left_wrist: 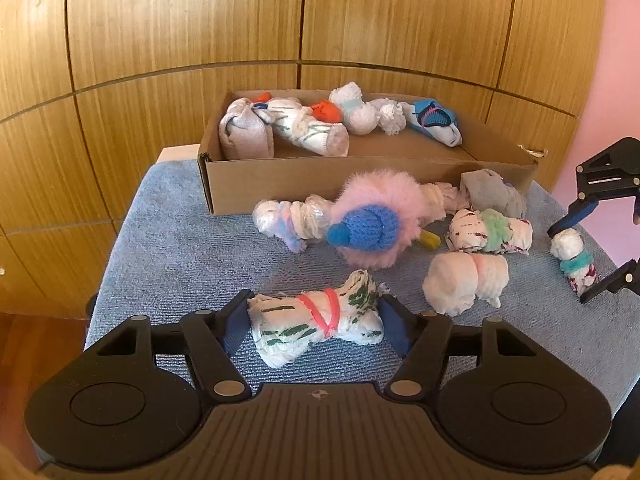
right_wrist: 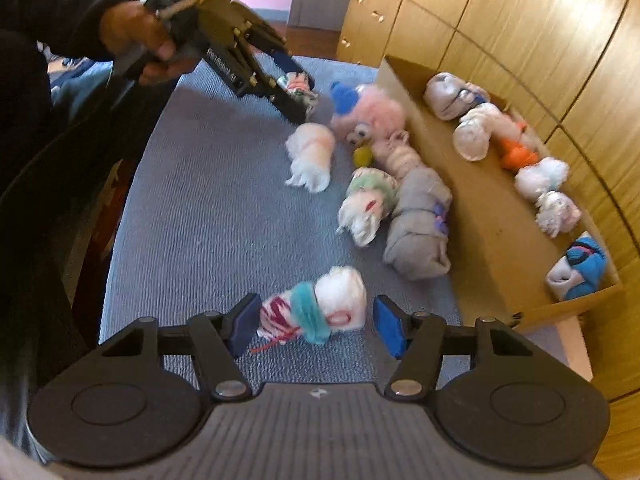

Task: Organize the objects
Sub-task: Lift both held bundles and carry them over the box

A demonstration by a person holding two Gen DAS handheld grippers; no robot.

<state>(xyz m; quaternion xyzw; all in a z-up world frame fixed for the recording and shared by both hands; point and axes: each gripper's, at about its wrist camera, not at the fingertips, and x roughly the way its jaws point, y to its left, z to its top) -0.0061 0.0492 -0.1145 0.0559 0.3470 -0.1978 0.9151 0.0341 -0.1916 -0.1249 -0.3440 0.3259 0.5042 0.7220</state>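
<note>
Your left tongs point(left_wrist: 316, 320) are pinching the green-striped roll point(left_wrist: 320, 322) end to end: both pads sit against its two ends, and it lies on the blue towel point(left_wrist: 168, 248) that covers the worktop, in front of the box point(left_wrist: 280, 184). Your right tongs point(right_wrist: 314, 320) are spread around the teal-banded roll point(right_wrist: 316, 306). In the right wrist view one pad is at its patterned end and the other stands just clear of its white end, so nothing is gripped there yet.

Both rolls look like bundled socks: light, soft and squashy, with no risk of breakage. Expect them to give under the pads rather than resist, so a firm squeeze should be needed before they lift cleanly. The fluffy ends are likely to compress and slip. The banded middle, where the pink tie point(left_wrist: 324, 312) or teal cuff binds the cloth, looks the firmest place to hold. An end-to-end grip may let a roll buckle or sag. The red thread trailing from the teal-banded roll could snag.
</note>
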